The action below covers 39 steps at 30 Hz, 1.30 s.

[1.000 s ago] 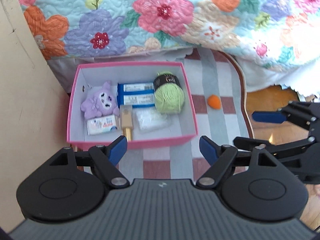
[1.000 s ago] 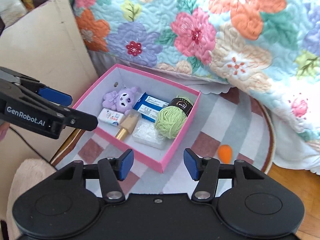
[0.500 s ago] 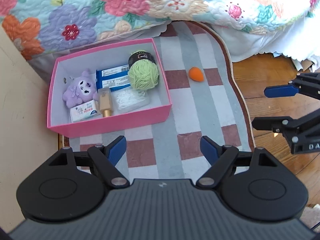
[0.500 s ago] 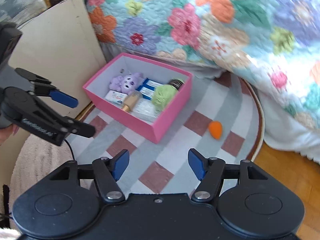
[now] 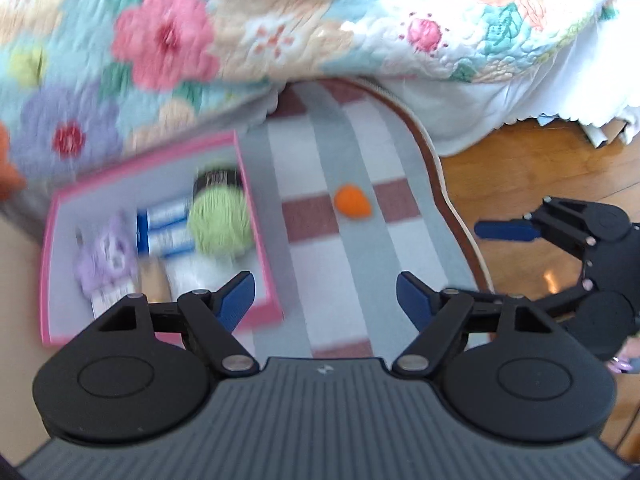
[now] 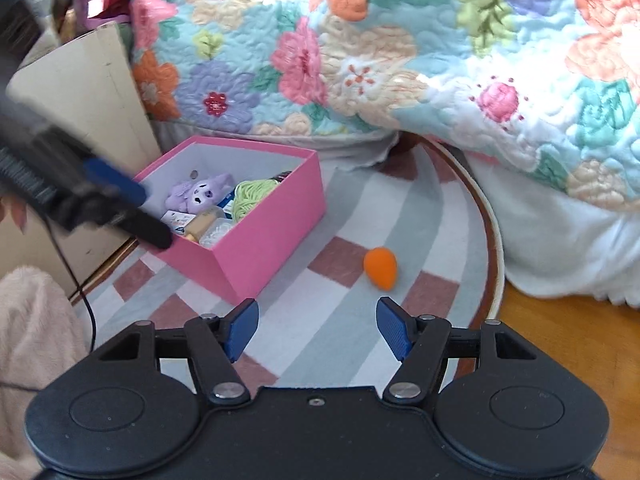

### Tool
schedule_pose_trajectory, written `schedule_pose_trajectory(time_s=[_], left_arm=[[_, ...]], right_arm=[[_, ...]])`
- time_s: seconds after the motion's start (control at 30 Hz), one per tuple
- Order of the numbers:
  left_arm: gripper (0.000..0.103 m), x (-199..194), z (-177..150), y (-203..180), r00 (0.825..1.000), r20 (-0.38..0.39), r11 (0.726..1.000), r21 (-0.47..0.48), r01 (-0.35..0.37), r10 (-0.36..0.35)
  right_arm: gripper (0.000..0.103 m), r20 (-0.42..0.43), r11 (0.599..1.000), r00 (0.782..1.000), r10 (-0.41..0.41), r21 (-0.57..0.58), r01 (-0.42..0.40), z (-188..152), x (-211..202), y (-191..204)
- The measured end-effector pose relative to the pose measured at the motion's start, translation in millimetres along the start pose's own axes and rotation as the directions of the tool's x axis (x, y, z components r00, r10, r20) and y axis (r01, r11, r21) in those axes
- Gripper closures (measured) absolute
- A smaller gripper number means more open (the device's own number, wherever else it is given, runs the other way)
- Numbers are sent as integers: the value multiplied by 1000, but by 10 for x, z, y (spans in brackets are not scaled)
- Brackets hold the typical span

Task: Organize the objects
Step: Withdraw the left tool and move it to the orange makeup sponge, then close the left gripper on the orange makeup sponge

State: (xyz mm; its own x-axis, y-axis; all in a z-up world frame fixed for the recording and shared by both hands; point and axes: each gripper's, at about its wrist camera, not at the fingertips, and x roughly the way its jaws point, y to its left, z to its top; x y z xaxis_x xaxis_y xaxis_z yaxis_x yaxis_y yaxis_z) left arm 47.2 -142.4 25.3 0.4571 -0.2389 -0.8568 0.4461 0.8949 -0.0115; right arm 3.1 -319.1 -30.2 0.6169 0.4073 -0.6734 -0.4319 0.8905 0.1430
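A pink box (image 6: pixel 276 216) stands on the checked rug (image 6: pixel 344 344) by the bed. It holds a purple plush toy (image 6: pixel 198 192), green yarn (image 6: pixel 250 194), blue packets (image 5: pixel 168 226) and a gold bottle (image 6: pixel 200 222). An orange egg-shaped sponge (image 6: pixel 381 267) lies on the rug right of the box; it also shows in the left wrist view (image 5: pixel 352 201). My right gripper (image 6: pixel 318 330) is open and empty, just short of the sponge. My left gripper (image 5: pixel 326 302) is open and empty, above the rug beside the box (image 5: pixel 262 248).
A floral quilt (image 6: pixel 400 60) hangs over the bed behind the rug. A beige panel (image 6: pixel 80 100) stands left of the box. Wood floor (image 5: pixel 540 176) lies right of the rug. A pink fleece (image 6: pixel 36 340) is at the lower left.
Both grippers have pulled back from the box and swung right toward the orange sponge. The right gripper has dropped lower, close to the rug. Both stay open.
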Motion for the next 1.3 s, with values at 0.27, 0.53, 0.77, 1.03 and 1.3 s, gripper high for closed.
schedule_pose_trajectory(time_s=[0.27, 0.53, 0.77, 1.03, 1.3], left_arm=[[33, 700, 223, -190, 993, -23, 985, -130, 109, -113], [44, 1489, 488, -186, 986, -43, 951, -272, 145, -162], [52, 2037, 588, -89, 994, -64, 949, -308, 68, -92], [67, 2203, 577, -22, 994, -63, 944, -323, 68, -94], [72, 2211, 541, -4, 994, -74, 950, -306, 60, -86]], right_arm=[[31, 32, 998, 999, -42, 43, 40, -255, 298, -273], [32, 45, 998, 999, -28, 62, 25, -301, 797, -454], [32, -20, 995, 1000, -25, 100, 27, -287, 1333, -608], [32, -42, 995, 998, -48, 82, 51, -129, 1662, -625], [54, -24, 986, 996, -83, 143, 86, -85, 1839, -697]])
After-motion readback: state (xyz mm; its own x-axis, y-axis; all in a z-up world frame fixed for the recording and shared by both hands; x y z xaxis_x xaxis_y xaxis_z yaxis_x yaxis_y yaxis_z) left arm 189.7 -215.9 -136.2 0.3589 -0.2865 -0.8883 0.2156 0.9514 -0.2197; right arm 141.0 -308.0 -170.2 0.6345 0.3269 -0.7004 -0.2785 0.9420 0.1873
